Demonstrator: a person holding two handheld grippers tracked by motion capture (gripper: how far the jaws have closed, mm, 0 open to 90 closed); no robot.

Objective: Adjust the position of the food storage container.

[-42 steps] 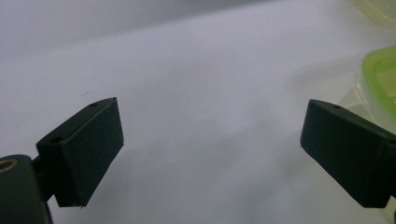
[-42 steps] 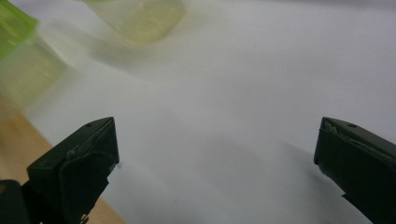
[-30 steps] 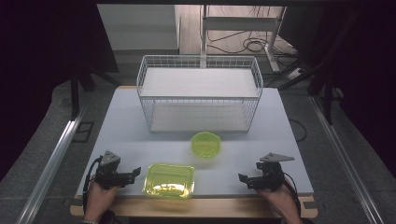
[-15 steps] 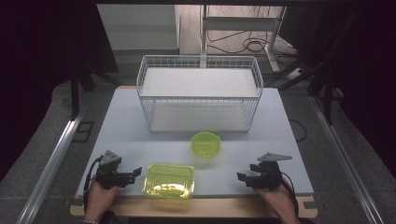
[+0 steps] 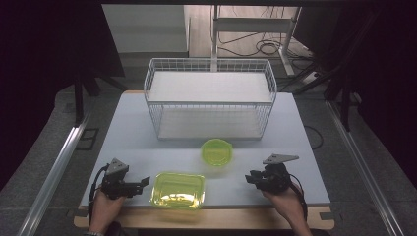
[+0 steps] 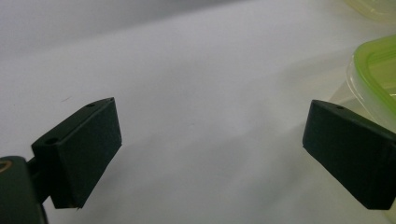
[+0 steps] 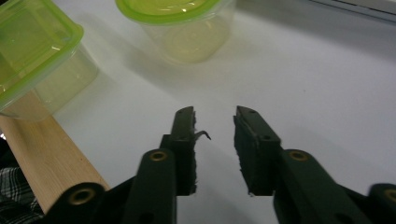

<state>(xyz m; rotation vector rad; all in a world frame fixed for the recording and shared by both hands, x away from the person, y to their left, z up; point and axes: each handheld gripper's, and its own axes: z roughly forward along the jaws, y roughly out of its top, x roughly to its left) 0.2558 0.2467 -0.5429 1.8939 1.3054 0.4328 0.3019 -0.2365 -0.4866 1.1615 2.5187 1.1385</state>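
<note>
A rectangular clear container with a green lid (image 5: 178,190) sits at the table's front edge, and a round green-lidded container (image 5: 217,152) stands just behind it. My left gripper (image 5: 141,184) rests left of the rectangular container and points at it, its jaws wide open with bare table between them (image 6: 210,140); that container's corner (image 6: 373,70) lies beside the right jaw. My right gripper (image 5: 250,178) is right of both containers. Its jaws (image 7: 214,116) have just been closing to a narrow gap that holds nothing. Ahead of them are the round container (image 7: 182,28) and the rectangular one (image 7: 32,51).
A white wire basket (image 5: 210,98) with a shelf stands across the back half of the white table (image 5: 295,147). A wooden strip (image 7: 46,158) runs along the table's front edge. Dark floor and metal rails flank the table.
The right gripper's jaws have narrowed, and that hand has edged slightly left and away from the front edge. The left gripper and both containers have stayed put.
</note>
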